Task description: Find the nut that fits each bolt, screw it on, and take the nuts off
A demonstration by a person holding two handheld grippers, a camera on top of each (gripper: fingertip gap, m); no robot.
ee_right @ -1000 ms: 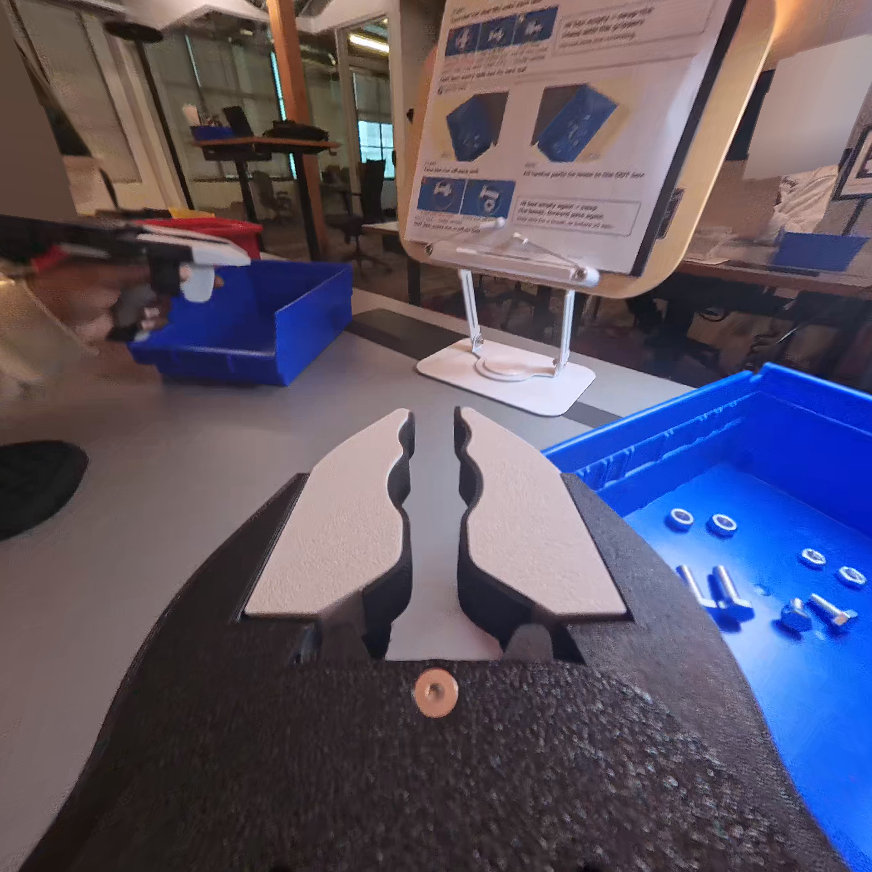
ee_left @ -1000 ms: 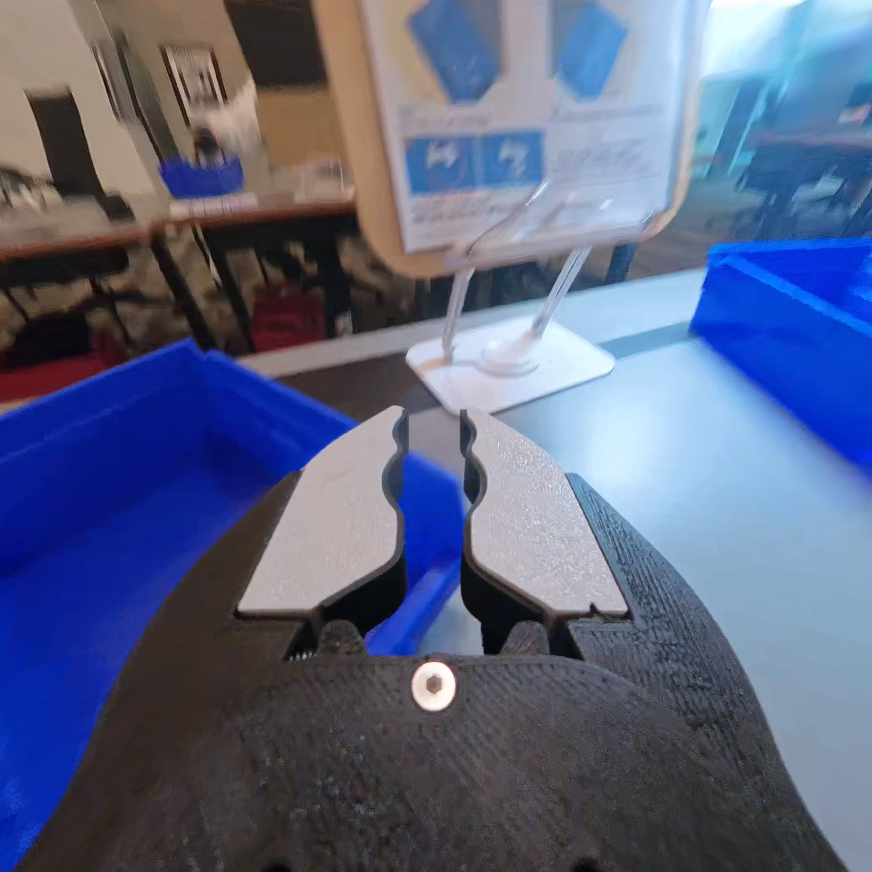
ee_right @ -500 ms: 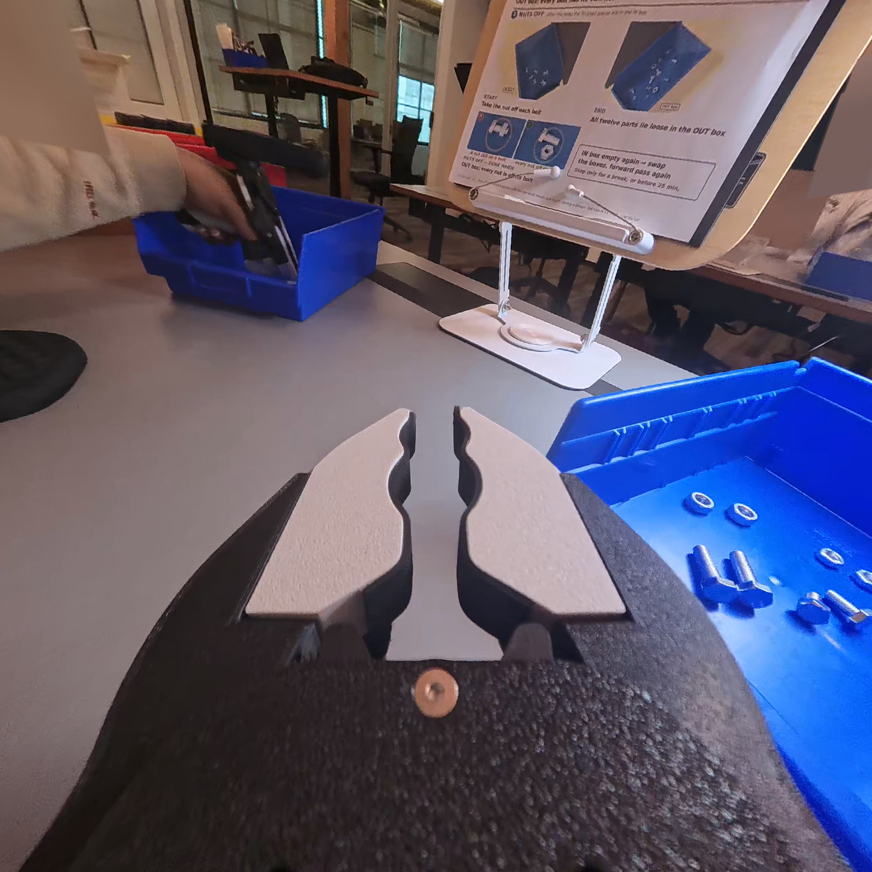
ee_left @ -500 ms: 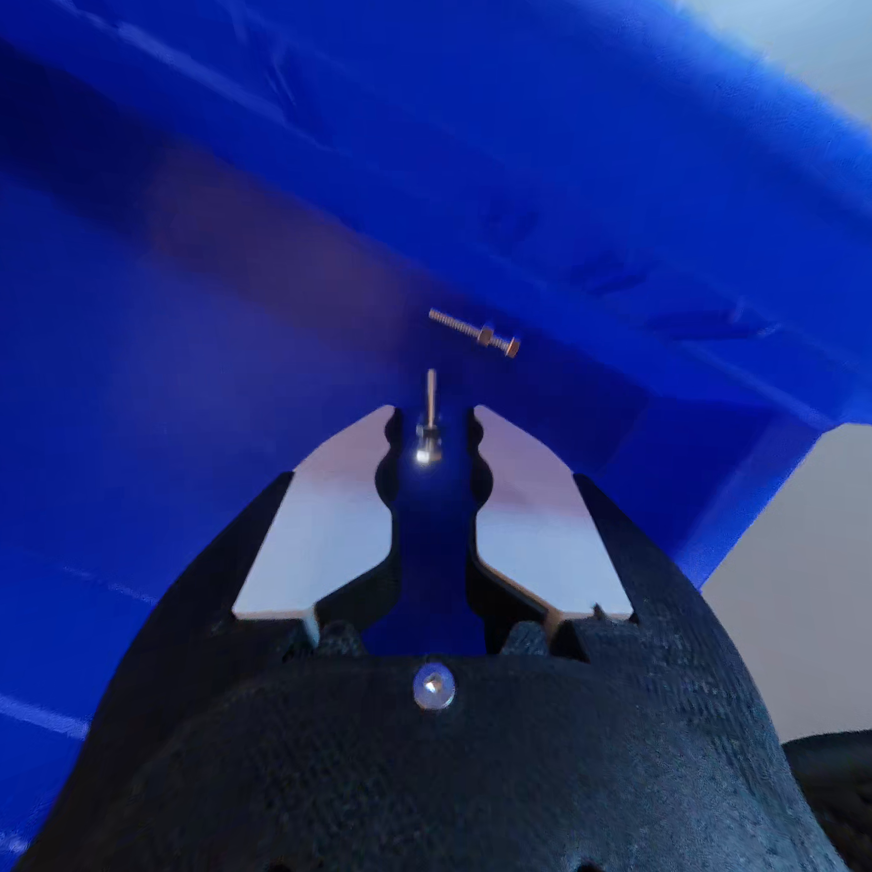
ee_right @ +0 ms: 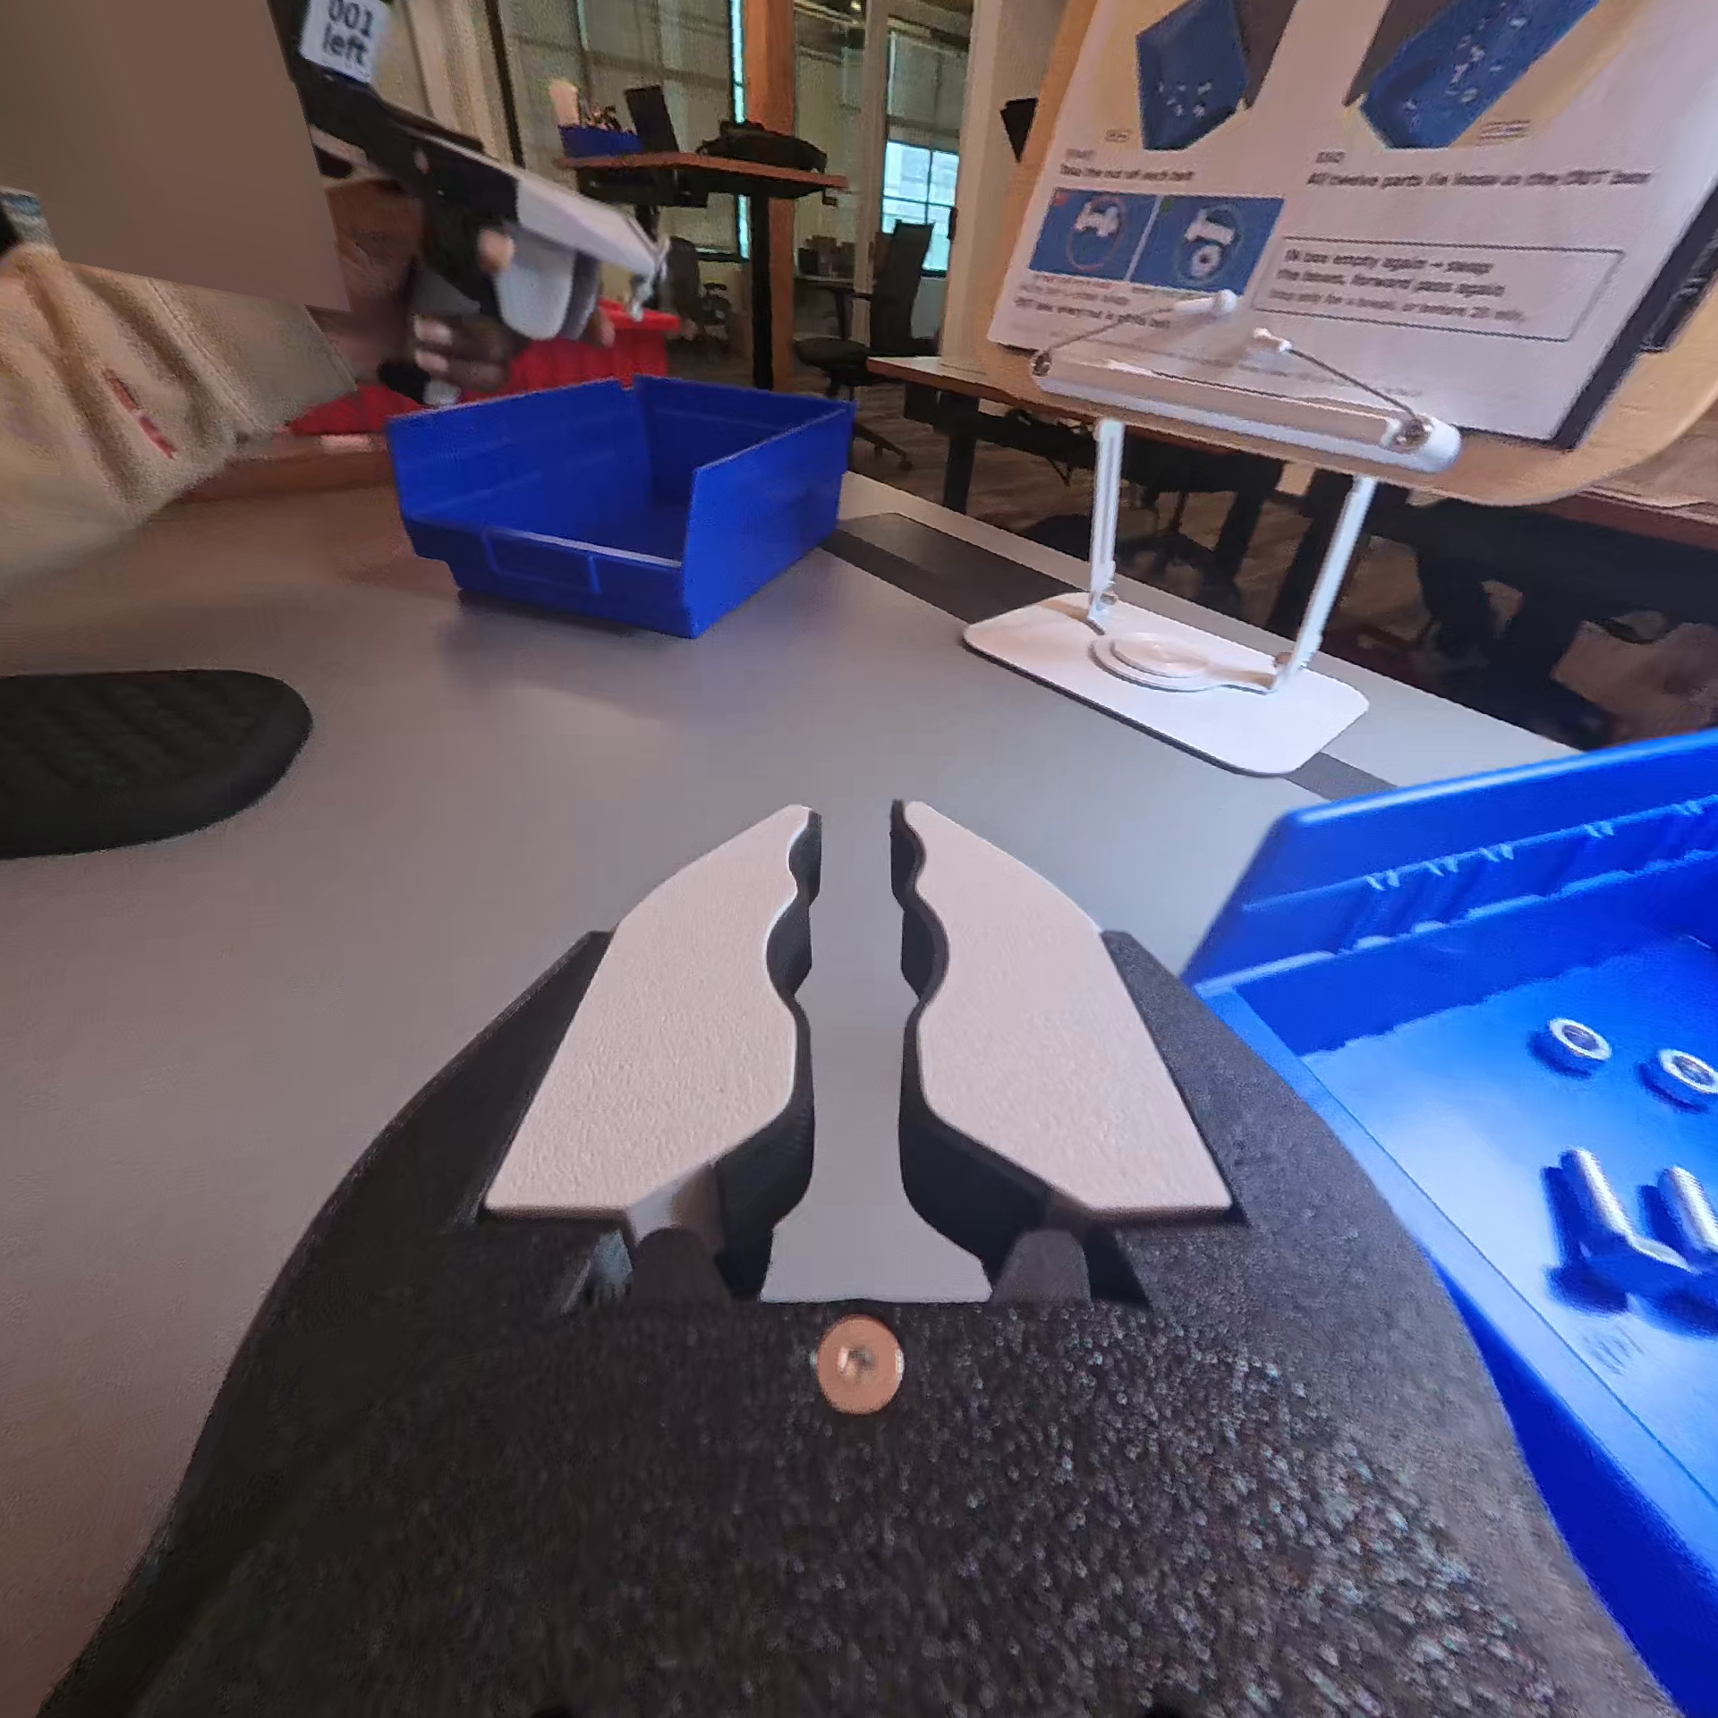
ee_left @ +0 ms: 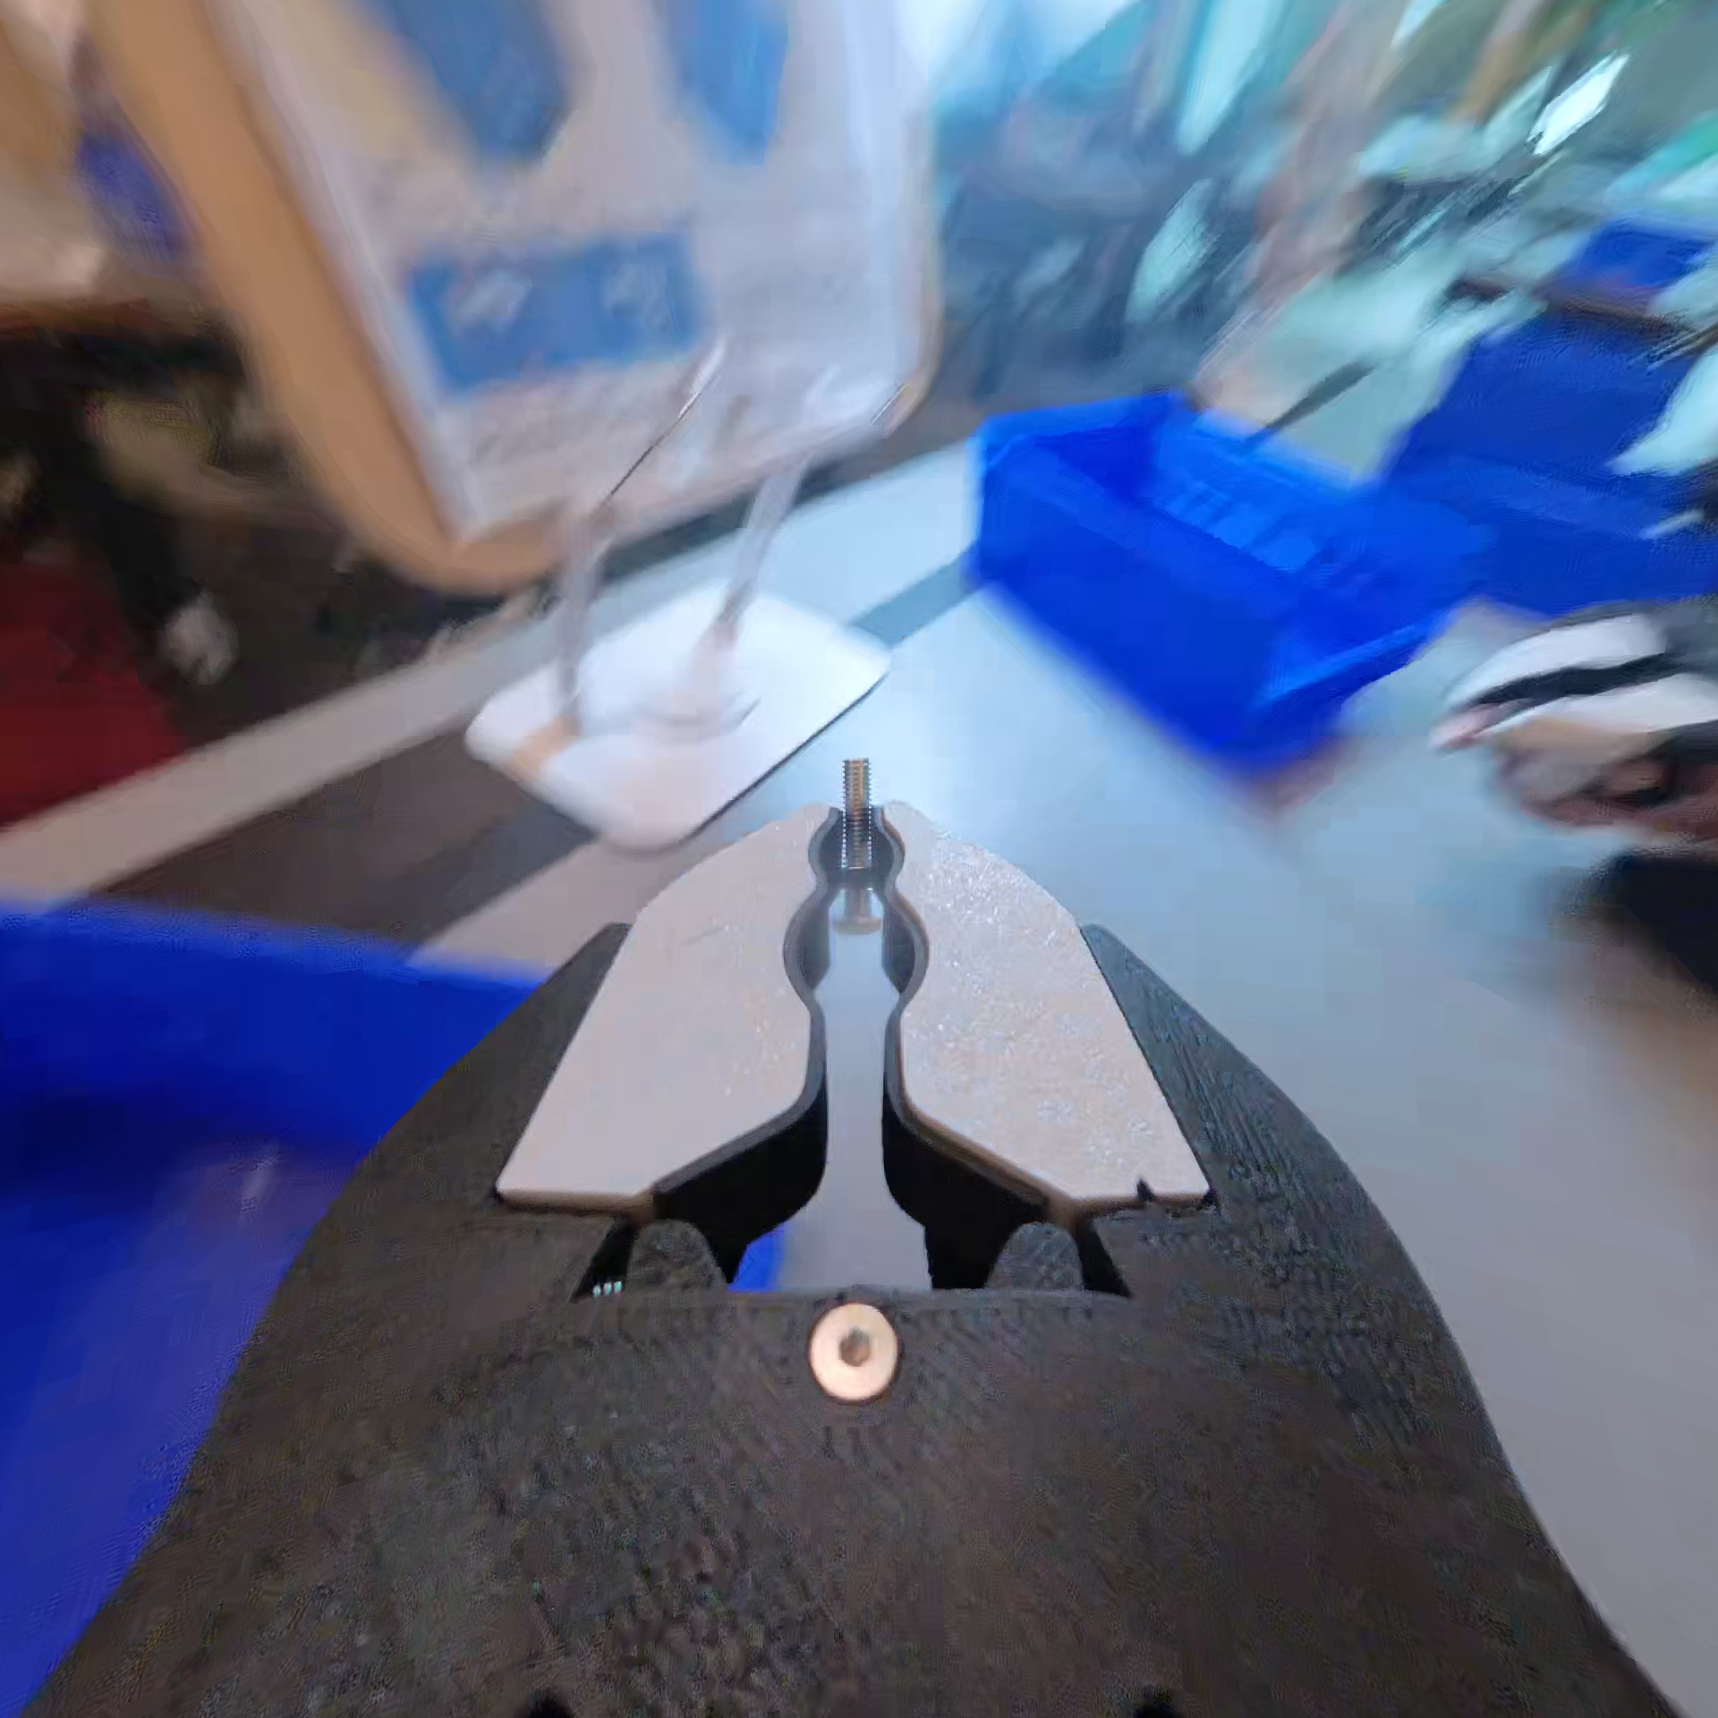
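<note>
Desk (ee_right: 465, 837) surface, grey and matte, carries everything here. A dark strip crosses it toward the far edge, where a white stand (ee_right: 1171, 679) props up a large instruction sheet on a wooden board (ee_right: 1348, 186); this board blocks most of the room behind it. A blue bin (ee_right: 614, 521) sits toward the far left side of the desk, with its low front wall facing the middle of the desk. A second blue bin (ee_right: 1450, 892) sits at the right, just beside the right tongs (ee_right: 855, 818), and on its floor lie loose nuts (ee_right: 1574, 1038) and bolts (ee_right: 1599, 1199), the bolts blurred. A black textured pad (ee_right: 139, 753) lies at the near left edge of the desk.

The left tongs (ee_right: 641, 270) are held in a person's hand (ee_right: 446, 307) in the air above the left bin, a cream sleeve (ee_right: 139, 409) trailing to the left. In the left wrist view, which is heavily blurred all around, the left tongs (ee_left: 857, 818) are closed tight on a small bolt (ee_left: 853, 827), pinched at the very tips with its threaded end poking out forward and its head sitting back between the pads. Whether a nut sits on it cannot be told.

The right tongs stand slightly apart with a narrow gap, holding nothing, low over bare desk.
</note>
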